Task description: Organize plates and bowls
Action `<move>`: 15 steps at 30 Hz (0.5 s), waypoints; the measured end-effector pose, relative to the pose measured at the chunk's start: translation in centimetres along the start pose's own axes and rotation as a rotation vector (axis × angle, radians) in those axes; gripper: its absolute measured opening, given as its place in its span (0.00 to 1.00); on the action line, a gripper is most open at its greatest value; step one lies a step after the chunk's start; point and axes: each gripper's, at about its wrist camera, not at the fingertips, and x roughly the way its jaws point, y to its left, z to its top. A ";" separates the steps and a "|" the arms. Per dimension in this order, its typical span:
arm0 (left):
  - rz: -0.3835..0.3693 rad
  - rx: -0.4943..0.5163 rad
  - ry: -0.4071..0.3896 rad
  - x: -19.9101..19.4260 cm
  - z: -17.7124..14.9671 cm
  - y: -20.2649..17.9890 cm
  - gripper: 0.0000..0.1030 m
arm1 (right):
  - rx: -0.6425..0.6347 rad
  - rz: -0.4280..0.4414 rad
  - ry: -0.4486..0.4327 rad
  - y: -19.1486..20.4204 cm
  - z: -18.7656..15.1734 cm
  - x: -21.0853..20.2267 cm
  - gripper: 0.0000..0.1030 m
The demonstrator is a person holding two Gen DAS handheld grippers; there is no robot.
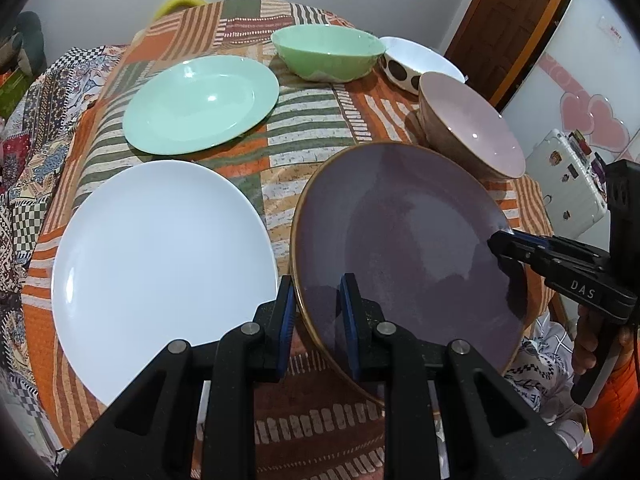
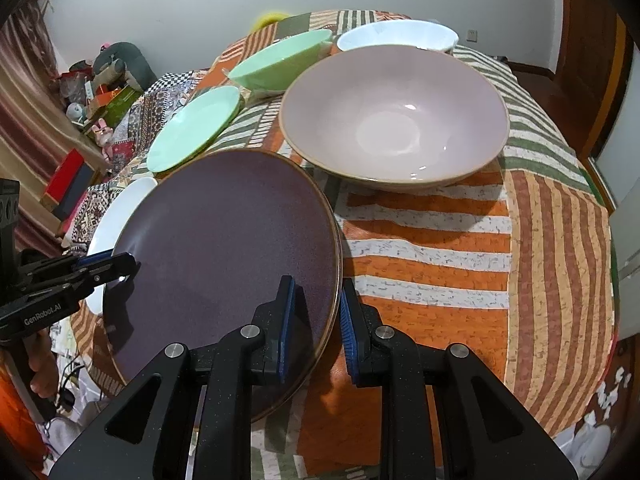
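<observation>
A purple plate (image 1: 404, 240) with a gold rim is held tilted above the table between both grippers. My left gripper (image 1: 318, 312) straddles its near-left rim, one finger on each face. My right gripper (image 2: 316, 316) straddles its right rim (image 2: 224, 240) the same way. A gap shows at both jaws, so the grip is not certain. A white plate (image 1: 160, 248) lies to the left. A mint plate (image 1: 200, 104), a mint bowl (image 1: 328, 54), a white dotted bowl (image 1: 416, 64) and a pink bowl (image 2: 394, 114) stand behind.
The round table has a striped orange patchwork cloth (image 2: 460, 240). A white fridge (image 1: 580, 92) and a wooden door stand to the right. A cluttered shelf (image 2: 92, 92) is at the left wall.
</observation>
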 end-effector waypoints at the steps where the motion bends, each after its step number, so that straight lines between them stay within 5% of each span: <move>1: 0.000 -0.002 0.006 0.3 0.1 0.1 0.21 | 0.002 0.001 0.002 0.0 0.1 0.1 0.19; 15: -0.006 -0.003 0.014 1.7 0.5 0.3 0.22 | 0.000 -0.016 0.007 -0.3 0.3 0.8 0.21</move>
